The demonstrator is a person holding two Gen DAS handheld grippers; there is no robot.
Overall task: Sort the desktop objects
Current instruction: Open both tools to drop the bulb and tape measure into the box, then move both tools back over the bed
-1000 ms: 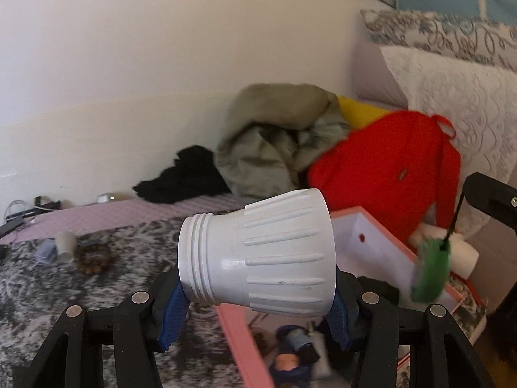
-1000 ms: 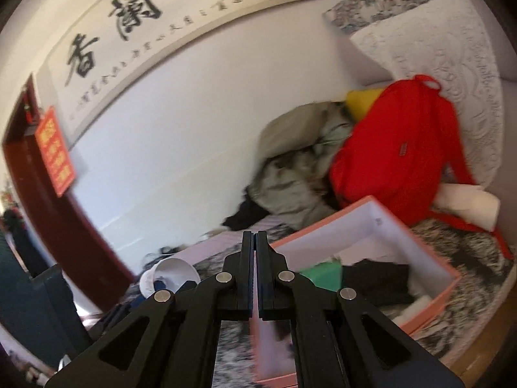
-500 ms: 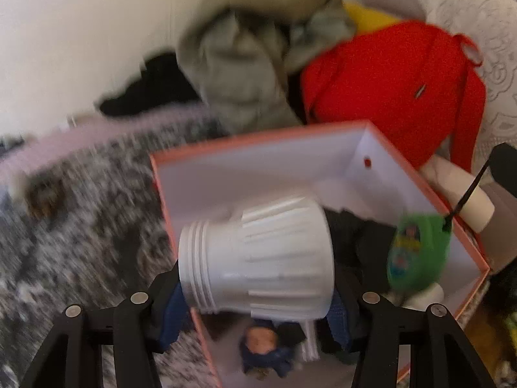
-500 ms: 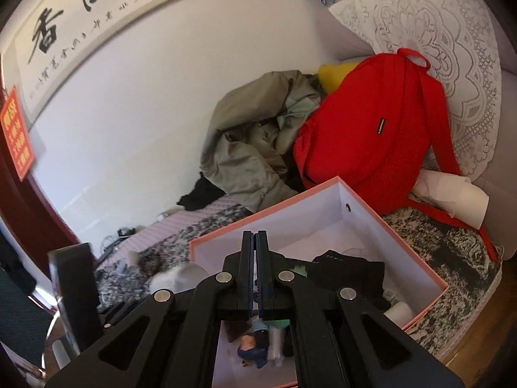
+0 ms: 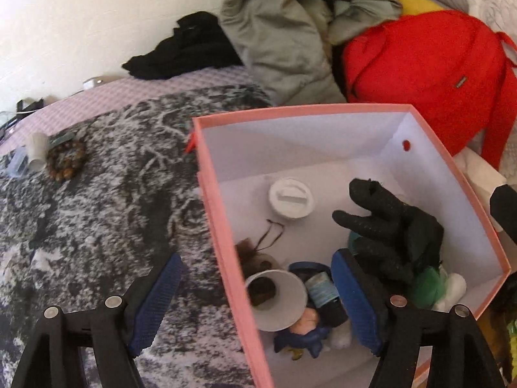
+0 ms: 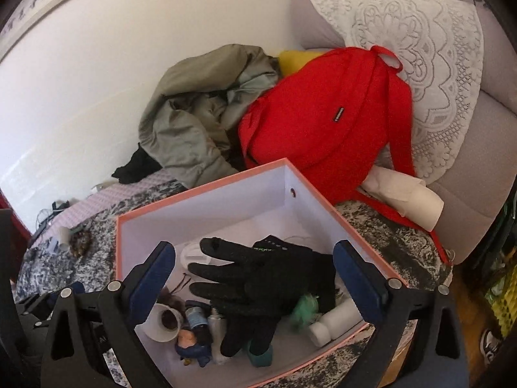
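The pink box (image 5: pixel 326 111) sits on the mottled grey bedspread (image 5: pixel 106 207) and already holds most of the sorted things: a white cup-shaped piece (image 5: pixel 278 300) lying on its side near the left wall with its open mouth toward the camera, a round white lid (image 5: pixel 291 198) on the floor further in, a black glove (image 5: pixel 387 236) spread across the right half, a small figure in blue (image 5: pixel 307 329), and a green item (image 6: pixel 302 312) partly hidden under the glove.

The left claw (image 5: pixel 258 304) is seen spread wide and empty, straddling the box's left wall, one blue pad (image 5: pixel 158 300) outside over the bedspread and the other inside. The right claw (image 6: pixel 255 287) is likewise wide apart and holds nothing, poised over the glove.

What appears left to sort lies well apart to the far left on the bedspread: a brown bead bracelet (image 5: pixel 66 160) touching a small pale cylinder (image 5: pixel 36 150), with a bluish item beside them that is too blurred to identify. From the left claw this cluster lies far and to the left; the cylinder's long axis runs roughly near-to-far. The left hand is judged the nearer one for that reach, the box standing between the right claw and the cluster.

Behind the box are heaped a red backpack (image 6: pixel 326 110) and a grey-green jacket (image 6: pixel 200 110).
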